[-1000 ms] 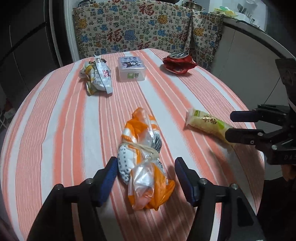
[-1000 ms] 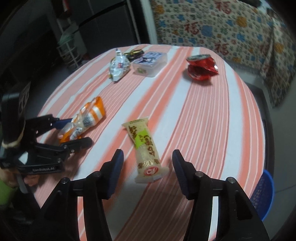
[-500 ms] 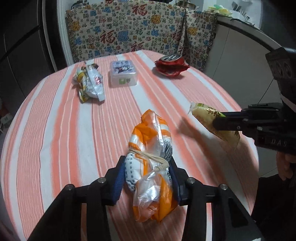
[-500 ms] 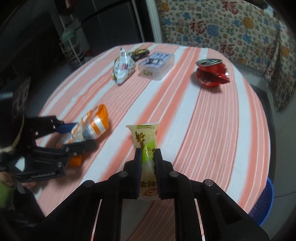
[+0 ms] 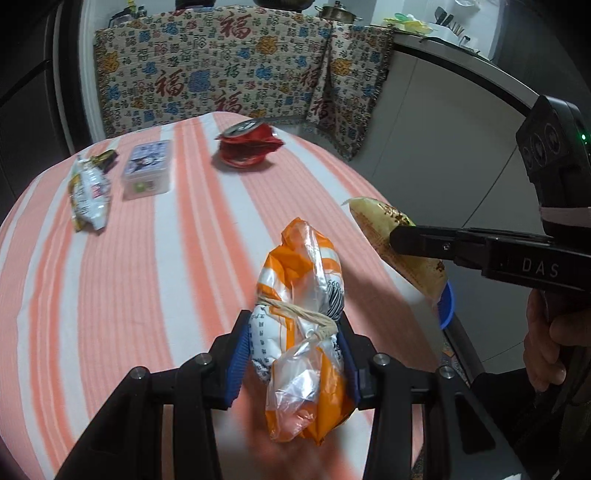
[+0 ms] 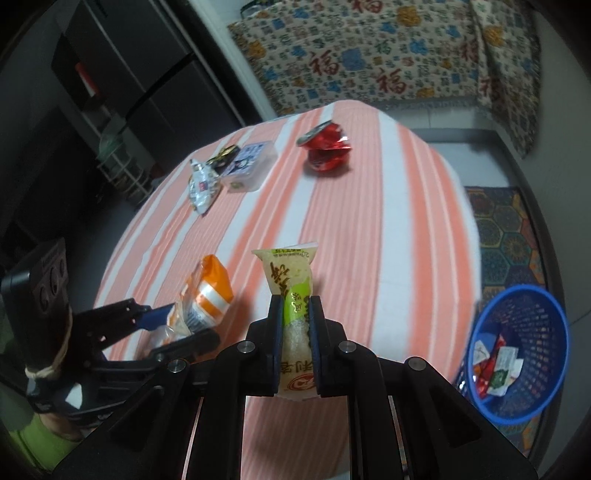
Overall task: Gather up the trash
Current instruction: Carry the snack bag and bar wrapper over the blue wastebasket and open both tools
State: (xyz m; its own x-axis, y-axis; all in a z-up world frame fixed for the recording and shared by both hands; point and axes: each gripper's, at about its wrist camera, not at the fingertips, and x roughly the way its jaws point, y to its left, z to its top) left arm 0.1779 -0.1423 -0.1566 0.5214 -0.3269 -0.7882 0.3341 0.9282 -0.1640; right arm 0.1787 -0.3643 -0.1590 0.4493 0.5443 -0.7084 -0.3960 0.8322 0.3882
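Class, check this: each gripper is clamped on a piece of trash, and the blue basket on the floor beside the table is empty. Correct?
Not quite. The blue basket already holds several wrappers, as the right wrist view shows. The rest stands: left gripper grips the orange bag, right gripper the yellow-green packet.

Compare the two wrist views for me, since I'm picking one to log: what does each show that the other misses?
Only the left wrist view shows a pot behind the patterned cloth. Only the right wrist view shows the blue basket's contents and the floor mat. Both show the left gripper clamping the orange bag, the right gripper clamping the green-yellow packet, and the crushed red can.
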